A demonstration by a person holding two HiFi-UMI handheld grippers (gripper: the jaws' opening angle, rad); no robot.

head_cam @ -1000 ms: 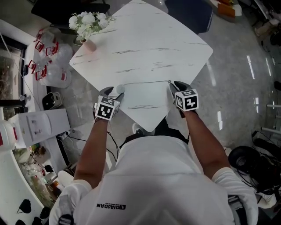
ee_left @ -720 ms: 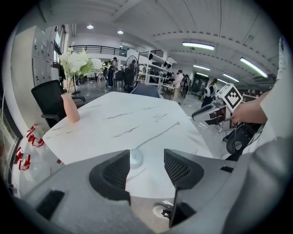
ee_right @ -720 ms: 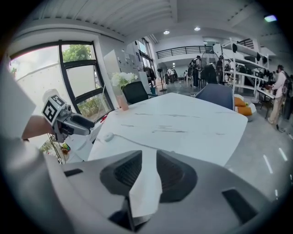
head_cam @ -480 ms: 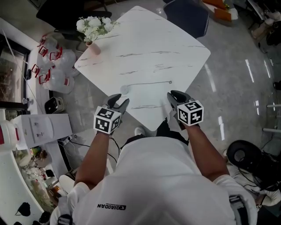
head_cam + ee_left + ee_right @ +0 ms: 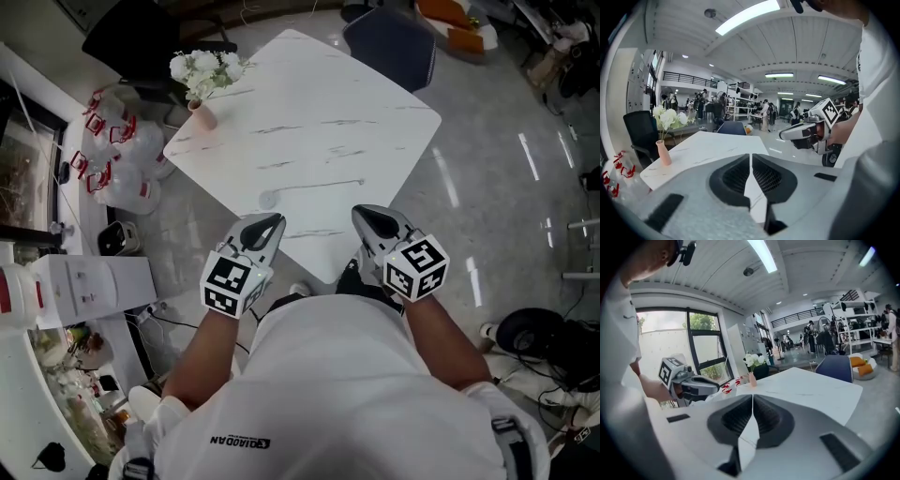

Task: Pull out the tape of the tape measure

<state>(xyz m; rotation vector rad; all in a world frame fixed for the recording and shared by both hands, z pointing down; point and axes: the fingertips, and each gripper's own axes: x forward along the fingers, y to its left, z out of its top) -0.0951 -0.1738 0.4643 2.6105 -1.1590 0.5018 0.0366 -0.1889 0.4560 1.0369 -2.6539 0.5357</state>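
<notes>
Left hand-held gripper [image 5: 274,221] had just squeezed shut, empty; right hand-held gripper [image 5: 364,214] was shut, empty. We thought the tape [image 5: 319,184] already lay pulled out on the bench [image 5: 309,94].

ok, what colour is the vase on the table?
Pale pink. The vase shows best in the left gripper view, holding white flowers.

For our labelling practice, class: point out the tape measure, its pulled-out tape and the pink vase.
tape measure [image 5: 267,199], head view, top of its round case.
tape [image 5: 319,184], head view, middle of the drawn-out strip.
vase [image 5: 203,116], head view, its pink body.
</notes>
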